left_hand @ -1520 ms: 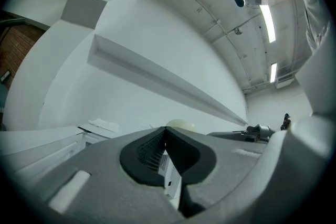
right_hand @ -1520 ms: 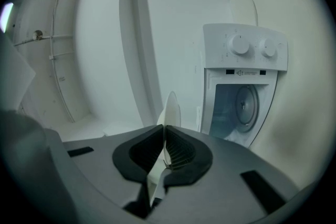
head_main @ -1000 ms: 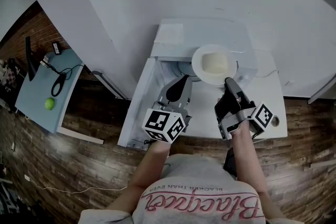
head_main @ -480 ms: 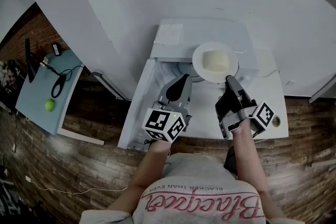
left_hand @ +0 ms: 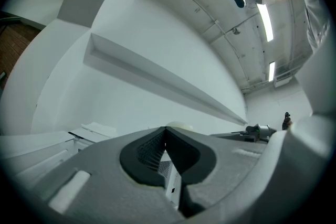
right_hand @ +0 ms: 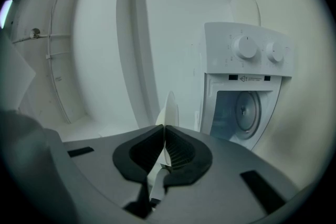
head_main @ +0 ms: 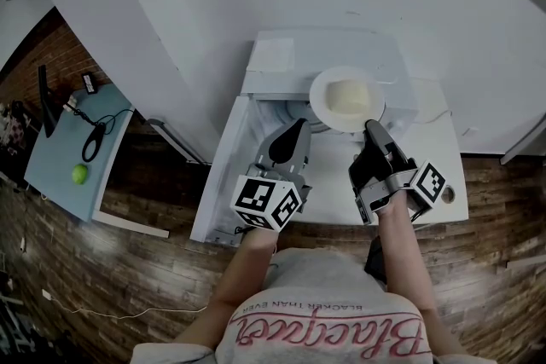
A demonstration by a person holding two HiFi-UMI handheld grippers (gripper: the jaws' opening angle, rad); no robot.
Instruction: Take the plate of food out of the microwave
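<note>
Right hand-held gripper clenched on plate rim at its 5 o'clock, left hand-held gripper pinched empty; plate clear of the open microwave, likely stiff, slick, breakable, food loading it, so keep level.

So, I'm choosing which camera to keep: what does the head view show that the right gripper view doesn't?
Only the head view: the food on the plate, the left gripper, a green ball on a side table. Only the right gripper view: the microwave's two control knobs. Both: the plate, held at its rim in the right gripper's shut jaws, and the microwave.
</note>
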